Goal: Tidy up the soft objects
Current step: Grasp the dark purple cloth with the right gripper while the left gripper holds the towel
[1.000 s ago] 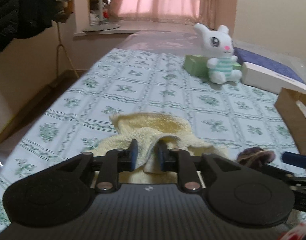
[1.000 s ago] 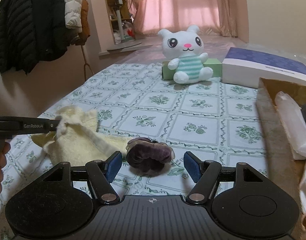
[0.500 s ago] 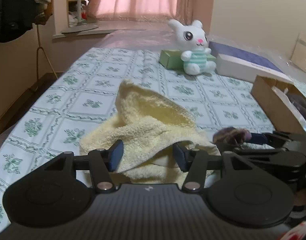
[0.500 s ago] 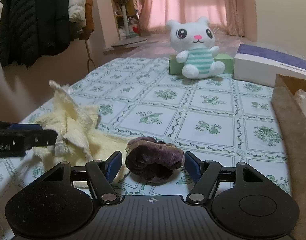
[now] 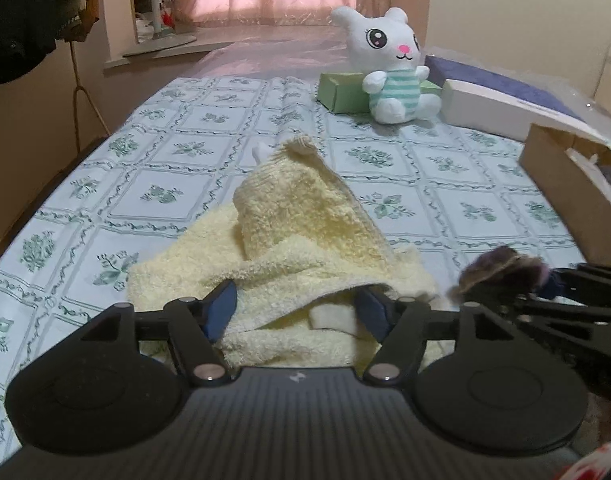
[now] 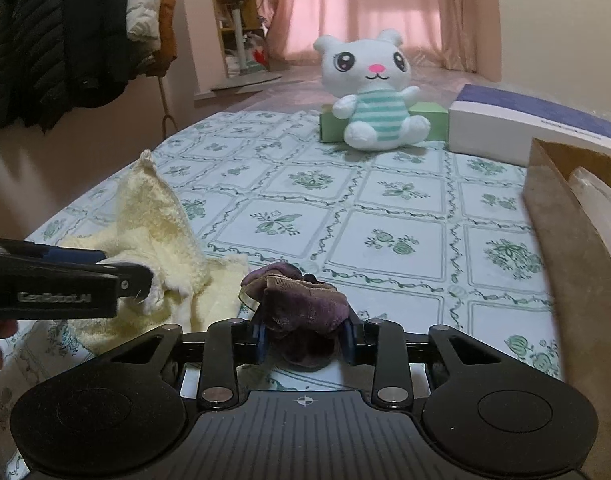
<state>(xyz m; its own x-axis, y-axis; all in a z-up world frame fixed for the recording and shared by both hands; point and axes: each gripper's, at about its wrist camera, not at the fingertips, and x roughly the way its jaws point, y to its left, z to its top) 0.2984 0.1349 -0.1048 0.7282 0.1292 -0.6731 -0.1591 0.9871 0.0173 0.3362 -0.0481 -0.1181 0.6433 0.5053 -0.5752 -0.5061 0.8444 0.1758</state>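
A pale yellow towel (image 5: pixel 305 220) lies rumpled on the patterned bed sheet (image 5: pixel 165 152), one corner standing up. My left gripper (image 5: pixel 296 312) straddles its near fold; the jaws are opening, with towel between them and the pads off the cloth. In the right wrist view the towel (image 6: pixel 157 220) sits at the left, with the left gripper (image 6: pixel 125 266) at its edge. A purple velvet scrunchie (image 6: pixel 305 300) sits between the pads of my right gripper (image 6: pixel 304 338), whose jaws are closing and pressing it on both sides. The left wrist view shows that scrunchie (image 5: pixel 501 268) at the right gripper (image 5: pixel 545 282).
A white plush bunny (image 6: pixel 369 92) in a striped top leans on a green box (image 6: pixel 429 120) at the far end, beside a white and blue box (image 6: pixel 525 128). An open cardboard box (image 6: pixel 565 240) stands at the right. Coats (image 6: pixel 57 40) hang beyond the bed's left edge.
The left jaws spread apart and let go of the towel, which slumped onto the sheet. The right jaws came together onto the purple scrunchie.
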